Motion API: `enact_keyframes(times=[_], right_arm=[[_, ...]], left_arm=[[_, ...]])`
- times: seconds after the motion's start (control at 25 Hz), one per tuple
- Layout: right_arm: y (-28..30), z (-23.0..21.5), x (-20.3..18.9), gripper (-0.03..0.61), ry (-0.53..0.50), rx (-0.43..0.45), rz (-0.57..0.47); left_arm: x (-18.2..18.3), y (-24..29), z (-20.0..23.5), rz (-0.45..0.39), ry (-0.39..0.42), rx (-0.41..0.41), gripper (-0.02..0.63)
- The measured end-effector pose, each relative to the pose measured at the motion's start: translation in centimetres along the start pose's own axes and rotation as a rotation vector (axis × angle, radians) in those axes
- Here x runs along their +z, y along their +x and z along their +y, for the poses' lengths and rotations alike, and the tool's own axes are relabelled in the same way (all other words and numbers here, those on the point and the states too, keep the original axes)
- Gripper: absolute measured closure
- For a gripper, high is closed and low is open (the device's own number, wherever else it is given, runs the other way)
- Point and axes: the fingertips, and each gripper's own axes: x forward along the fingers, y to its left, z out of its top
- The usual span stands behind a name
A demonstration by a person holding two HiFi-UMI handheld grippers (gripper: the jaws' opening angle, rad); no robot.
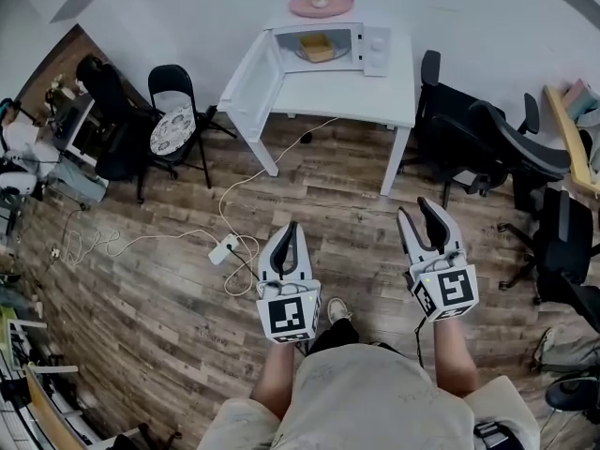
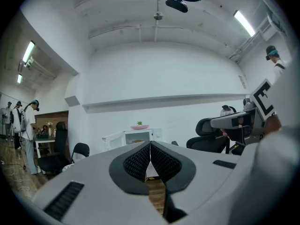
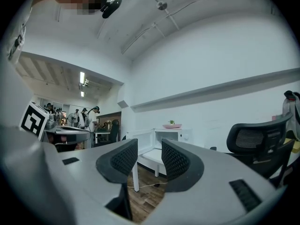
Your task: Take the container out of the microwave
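A white microwave (image 1: 375, 50) stands on a white table (image 1: 361, 92) far ahead, its door (image 1: 251, 75) swung open to the left. Inside sits a yellow container (image 1: 317, 47) on the turntable. Both grippers hover over the wooden floor, well short of the table. My left gripper (image 1: 288, 230) is shut, pads touching, with nothing between them (image 2: 150, 146). My right gripper (image 1: 418, 210) is open and empty (image 3: 150, 148). The microwave (image 3: 172, 136) shows small between the right jaws, and just above the left jaws (image 2: 137, 137) too.
A pink plate with a small plant (image 1: 321, 3) rests on the microwave. A black folding chair (image 1: 174, 111) stands left of the table, office chairs (image 1: 487, 139) at right. A power strip and cable (image 1: 223, 248) lie on the floor ahead. People stand at far left (image 2: 26, 125).
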Motion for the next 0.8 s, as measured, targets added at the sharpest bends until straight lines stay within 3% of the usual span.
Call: enact_keyframes(times=[0.8], right_arm=[[12.7, 1.9, 0.7, 0.405, -0.032, -0.036, 0.029]], left_arm=[[-1.1, 9.3, 9.5, -0.002, -0.026, -0.032, 0.604]])
